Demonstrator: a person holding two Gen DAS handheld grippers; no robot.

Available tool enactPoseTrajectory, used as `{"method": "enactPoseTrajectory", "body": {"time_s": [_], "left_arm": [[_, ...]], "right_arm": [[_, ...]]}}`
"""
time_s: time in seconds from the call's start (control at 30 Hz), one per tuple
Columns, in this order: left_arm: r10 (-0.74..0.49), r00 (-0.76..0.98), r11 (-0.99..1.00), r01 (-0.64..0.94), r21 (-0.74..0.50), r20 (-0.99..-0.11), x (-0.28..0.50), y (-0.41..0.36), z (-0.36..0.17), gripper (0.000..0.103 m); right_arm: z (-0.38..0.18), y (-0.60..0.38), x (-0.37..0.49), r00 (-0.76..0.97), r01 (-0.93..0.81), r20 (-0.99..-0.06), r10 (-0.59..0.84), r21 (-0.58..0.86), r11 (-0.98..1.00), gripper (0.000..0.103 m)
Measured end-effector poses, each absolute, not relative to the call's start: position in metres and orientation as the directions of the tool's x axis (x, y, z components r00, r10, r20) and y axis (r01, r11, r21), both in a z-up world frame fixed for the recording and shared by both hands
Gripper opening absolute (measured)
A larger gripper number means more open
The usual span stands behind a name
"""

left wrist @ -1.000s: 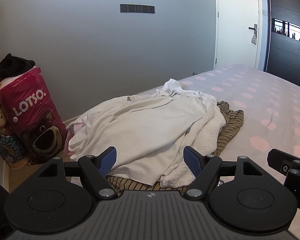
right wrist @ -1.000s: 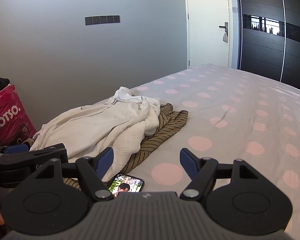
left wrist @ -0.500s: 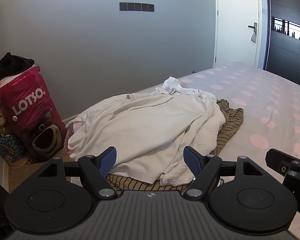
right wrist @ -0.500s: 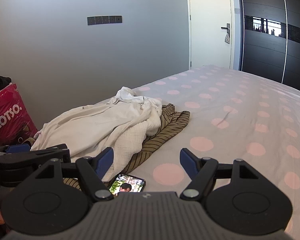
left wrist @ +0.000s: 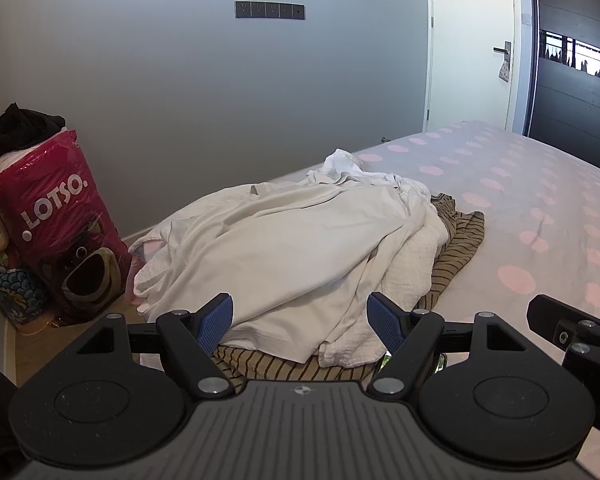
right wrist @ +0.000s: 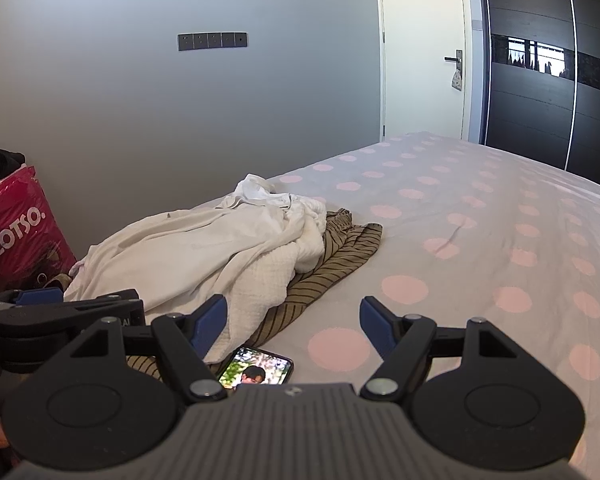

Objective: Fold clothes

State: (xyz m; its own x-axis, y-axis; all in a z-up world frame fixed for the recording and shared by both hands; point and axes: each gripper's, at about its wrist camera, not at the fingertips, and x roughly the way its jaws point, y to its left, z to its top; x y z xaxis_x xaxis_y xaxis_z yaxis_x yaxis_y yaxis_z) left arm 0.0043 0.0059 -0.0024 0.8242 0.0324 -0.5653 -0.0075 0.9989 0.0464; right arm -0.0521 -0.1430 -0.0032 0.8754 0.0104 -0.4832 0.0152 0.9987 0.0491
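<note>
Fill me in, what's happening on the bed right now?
A person holds two grippers over a polka-dot bed, set to fold clothes. Nothing is gripped yet: the left gripper and right gripper are both open and empty. A heap of white garments lies unfolded on top of a striped brown garment. A phone with its screen lit lies beside the heap, near the right gripper.

Lit phone [right wrist: 256, 370] flat on the polka-dot bed [right wrist: 480, 240], just ahead of the hand-held gripper. Pink LOTSO bag [left wrist: 60, 224] far left, door [left wrist: 476, 40] beyond.
</note>
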Motion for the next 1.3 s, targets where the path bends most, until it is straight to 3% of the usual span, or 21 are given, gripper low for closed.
{"method": "enactPoseTrajectory", "body": {"time_s": [1.3], "left_arm": [[0.021,0.805,1.000,-0.006,0.028,-0.592,0.010,0.011,-0.006,0.073]], "right_arm": [[-0.009,-0.132,-0.046,0.859,-0.012,-0.511,0.031,0.042,0.999,0.075]]}}
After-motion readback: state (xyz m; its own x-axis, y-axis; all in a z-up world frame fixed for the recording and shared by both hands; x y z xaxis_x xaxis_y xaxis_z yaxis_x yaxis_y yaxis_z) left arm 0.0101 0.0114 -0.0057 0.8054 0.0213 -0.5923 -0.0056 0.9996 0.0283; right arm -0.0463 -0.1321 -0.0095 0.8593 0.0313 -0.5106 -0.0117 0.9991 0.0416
